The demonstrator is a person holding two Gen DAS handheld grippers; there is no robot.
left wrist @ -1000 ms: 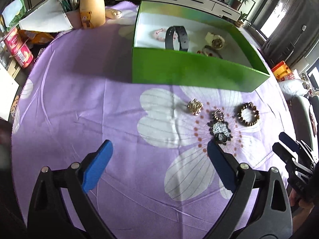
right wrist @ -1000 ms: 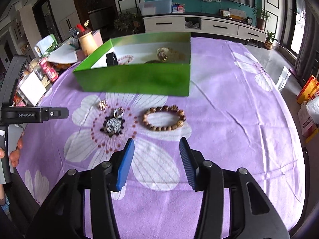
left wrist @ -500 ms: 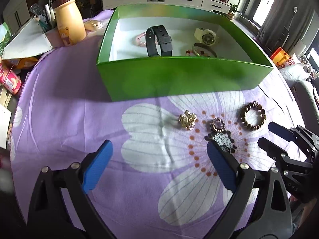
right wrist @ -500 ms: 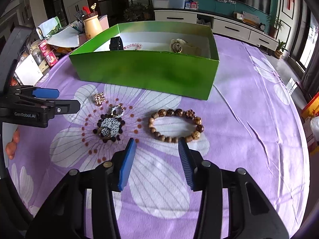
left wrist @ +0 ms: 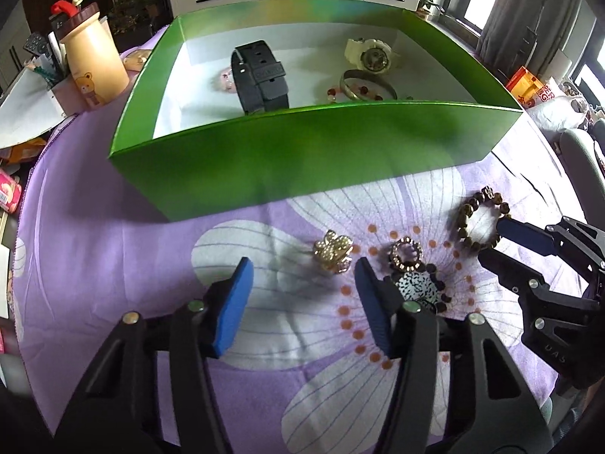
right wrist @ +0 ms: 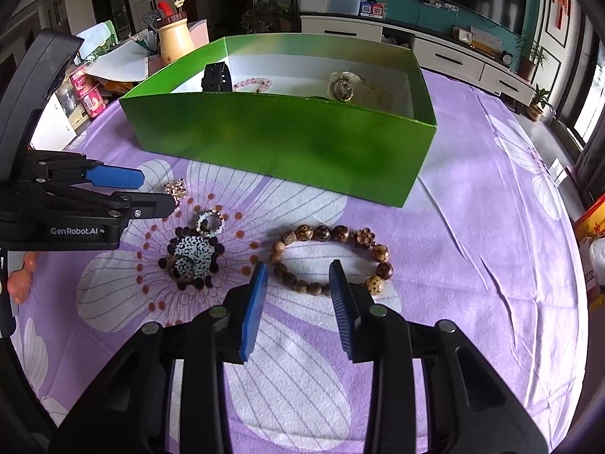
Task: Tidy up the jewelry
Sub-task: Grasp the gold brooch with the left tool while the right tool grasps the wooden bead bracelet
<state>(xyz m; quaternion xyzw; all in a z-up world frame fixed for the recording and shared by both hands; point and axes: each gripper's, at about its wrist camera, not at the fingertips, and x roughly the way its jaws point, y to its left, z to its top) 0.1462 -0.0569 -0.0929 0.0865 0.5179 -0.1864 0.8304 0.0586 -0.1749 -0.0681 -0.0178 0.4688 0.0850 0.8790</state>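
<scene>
A small gold-coloured, flower-shaped metal ornament (left wrist: pixel 333 251) is seen lying on the purple floral tablecloth (left wrist: pixel 94 249), just in front of the green open-topped cardboard box (left wrist: pixel 302 151) and beside a small beaded ring (left wrist: pixel 406 254) and a speckled black-and-white beaded piece (left wrist: pixel 418 287). A brown wooden-bead bracelet (right wrist: pixel 329 259) lies flat on the cloth a little to the right of them, well clear of the box wall.

The ornament is judged to be light, rigid and lumpy; it would best be pinched across its widest part, since smooth metal may slip from the pads. The bracelet is judged to be light and limp on its cord; a hold across one side of the loop, on two or three beads, should let the rest hang freely, though the round beads could roll out of a shallow grip.

The left gripper (left wrist: pixel 302 265) is angled steeply down at the cloth, its jaws having just been closing; they are half spread, and the ornament lies just ahead of the tips, not yet between them. The right gripper (right wrist: pixel 297 270) is likewise tilted down, its jaws also having just been narrowing, with the near arc of the bracelet at the tips. Whether the pads already touch the beads cannot be told for certain; a gap appears to remain.
</scene>
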